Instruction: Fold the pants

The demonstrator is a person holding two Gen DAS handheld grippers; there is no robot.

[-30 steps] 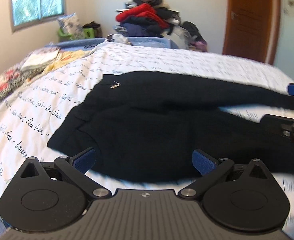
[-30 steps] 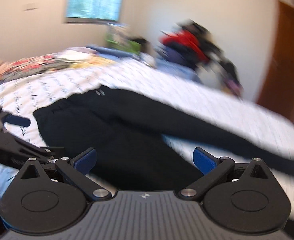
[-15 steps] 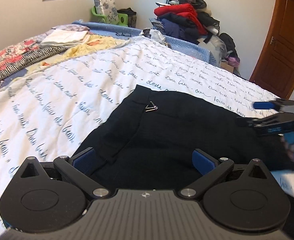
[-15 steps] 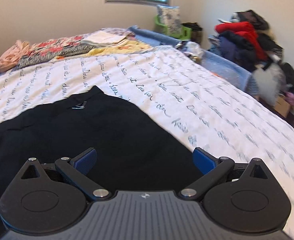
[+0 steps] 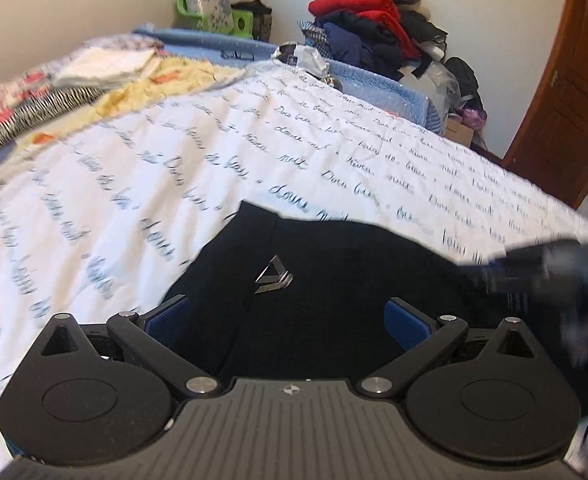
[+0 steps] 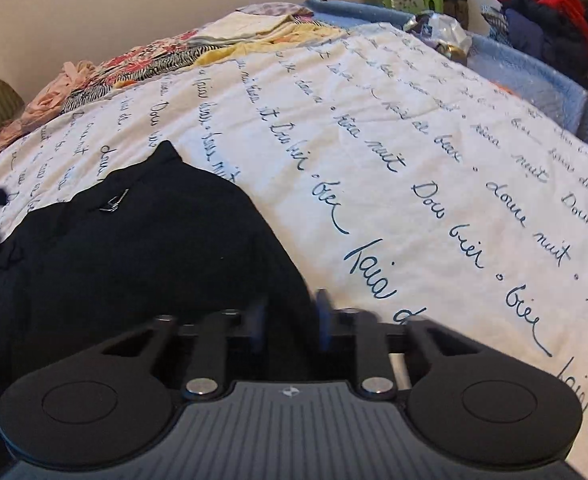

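Right tongs (image 6: 289, 320) pinching pants (image 6: 133, 256), angled downward

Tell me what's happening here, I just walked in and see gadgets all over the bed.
A person is folding black pants on a white bedspread with handwriting print, using two handheld grippers. The right gripper has its jaws shut on the pants' edge. The left gripper hovers over the waistband near the small metallic logo, jaws open, gripping nothing.

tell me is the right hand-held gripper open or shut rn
Shut. In the right wrist view the right hand-held gripper has its blue pads drawn close together, pinching the edge of the black pants on the bed.
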